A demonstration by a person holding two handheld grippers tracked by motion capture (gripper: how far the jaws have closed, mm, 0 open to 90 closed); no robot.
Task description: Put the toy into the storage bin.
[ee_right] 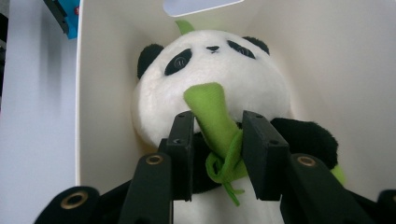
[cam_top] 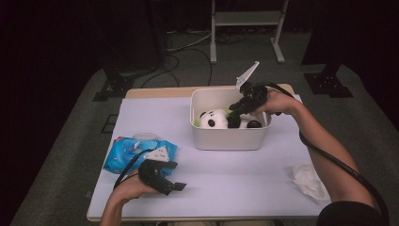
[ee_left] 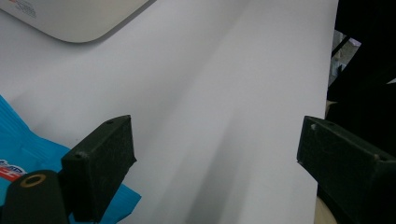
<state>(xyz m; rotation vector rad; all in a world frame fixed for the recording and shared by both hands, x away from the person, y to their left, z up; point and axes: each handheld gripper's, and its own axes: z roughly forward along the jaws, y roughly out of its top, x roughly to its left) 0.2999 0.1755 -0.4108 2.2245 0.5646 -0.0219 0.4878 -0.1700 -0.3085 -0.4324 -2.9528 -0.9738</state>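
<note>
While the left gripper (cam_top: 180, 186) rests on the near left part of the white table (cam_top: 235, 174), its jaws spread wide with nothing but bare tabletop between them, the right gripper (cam_top: 229, 113) reaches down into the cream bin (cam_top: 228, 140) at the far middle of the table. Lying inside that bin is a plush panda (ee_right: 210, 70), its head toward the bin's left end. A green bamboo piece (ee_right: 217, 126) on the panda's front sits between the right gripper's two black pads; the jaws are partly open, and the right pad looks to be touching the green cloth while the left one stands just clear, so I cannot tell if it has real hold. A blue wipes pack (cam_top: 136, 153) lies just beyond the left gripper, and a crumpled white tissue (cam_top: 308, 181) sits at the near right.
</note>
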